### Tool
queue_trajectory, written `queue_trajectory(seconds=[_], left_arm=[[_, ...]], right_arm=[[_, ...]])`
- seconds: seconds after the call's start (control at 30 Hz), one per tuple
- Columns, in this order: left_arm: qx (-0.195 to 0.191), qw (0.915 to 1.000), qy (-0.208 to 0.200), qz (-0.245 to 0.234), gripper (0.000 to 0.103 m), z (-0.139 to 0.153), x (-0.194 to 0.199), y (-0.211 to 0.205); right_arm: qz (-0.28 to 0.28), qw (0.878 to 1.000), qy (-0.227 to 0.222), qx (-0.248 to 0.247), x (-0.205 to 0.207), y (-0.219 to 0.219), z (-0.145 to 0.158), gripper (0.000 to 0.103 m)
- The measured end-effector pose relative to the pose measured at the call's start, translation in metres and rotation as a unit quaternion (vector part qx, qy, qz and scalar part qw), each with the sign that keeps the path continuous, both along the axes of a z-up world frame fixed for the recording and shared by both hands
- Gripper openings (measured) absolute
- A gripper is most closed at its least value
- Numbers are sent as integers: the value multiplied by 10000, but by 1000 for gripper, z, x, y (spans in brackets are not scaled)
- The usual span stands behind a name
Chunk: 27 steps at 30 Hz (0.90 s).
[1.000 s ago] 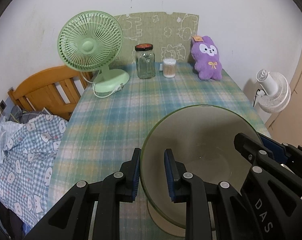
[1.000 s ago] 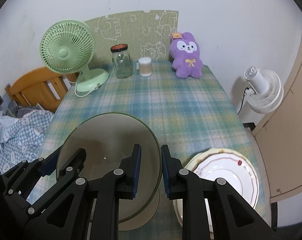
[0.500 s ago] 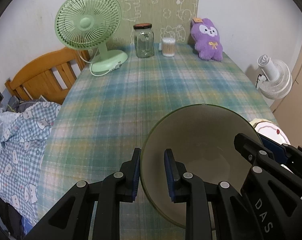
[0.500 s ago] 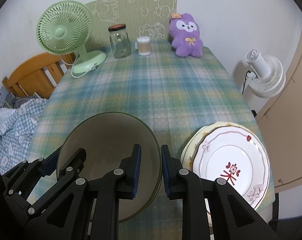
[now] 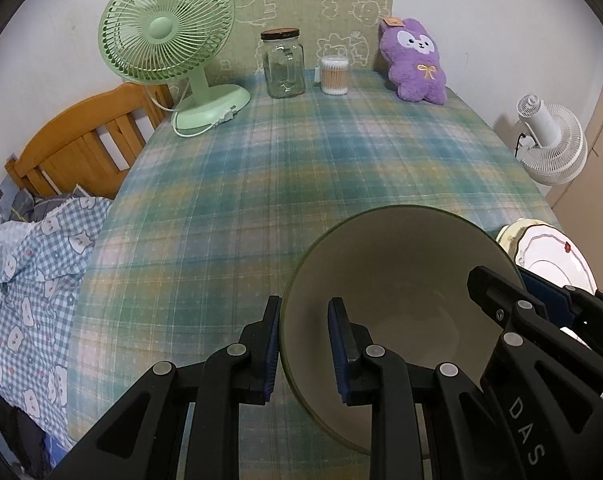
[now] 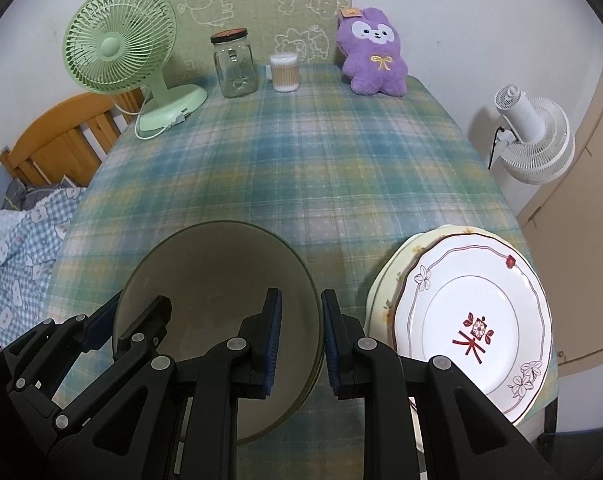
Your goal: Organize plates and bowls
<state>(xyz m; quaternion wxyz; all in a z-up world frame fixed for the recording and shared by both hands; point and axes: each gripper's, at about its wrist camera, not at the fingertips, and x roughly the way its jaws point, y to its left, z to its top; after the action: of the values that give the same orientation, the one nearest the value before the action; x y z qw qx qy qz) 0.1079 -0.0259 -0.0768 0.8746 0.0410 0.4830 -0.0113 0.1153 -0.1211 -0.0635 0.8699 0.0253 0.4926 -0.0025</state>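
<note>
Table under a plaid cloth (image 5: 301, 184), blue, green and yellow. Far edge, left to right: green fan (image 5: 169, 36) with cord looped by its base, glass jar (image 5: 283, 66) with dark lid, tub of cotton swabs (image 5: 334, 76), purple plush (image 5: 417, 66). Patterned board (image 5: 313, 12) stands against the wall behind them. Left of table: wooden headboard (image 5: 81, 148), checked bedding (image 5: 33, 288). Right: white fan (image 5: 549, 144).

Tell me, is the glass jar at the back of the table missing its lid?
No, the glass jar wears a dark lid with a reddish top, and it stands between the green fan and the cotton swab tub.
</note>
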Motion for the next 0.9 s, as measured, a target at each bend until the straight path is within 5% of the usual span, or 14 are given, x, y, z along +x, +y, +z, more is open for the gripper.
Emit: queue_trajectory(seconds=[0.3,0.53,0.63,0.9], left_arm=[[-40,9999,87,-85,21,1,-2,3],[-149,9997,-16,-216,39,12,-1,0],[-184,9994,-130,-273,56,19,-1,0],[-303,9992,-100,-235,69,19,7,3]], right_arm=[[23,10000,78,11,0,1,0,26],[146,9998,102,101,1,0,9,29],[249,9997,-31,56,1,2,17,38],[264,9995,-88,114,8,5,22,63]])
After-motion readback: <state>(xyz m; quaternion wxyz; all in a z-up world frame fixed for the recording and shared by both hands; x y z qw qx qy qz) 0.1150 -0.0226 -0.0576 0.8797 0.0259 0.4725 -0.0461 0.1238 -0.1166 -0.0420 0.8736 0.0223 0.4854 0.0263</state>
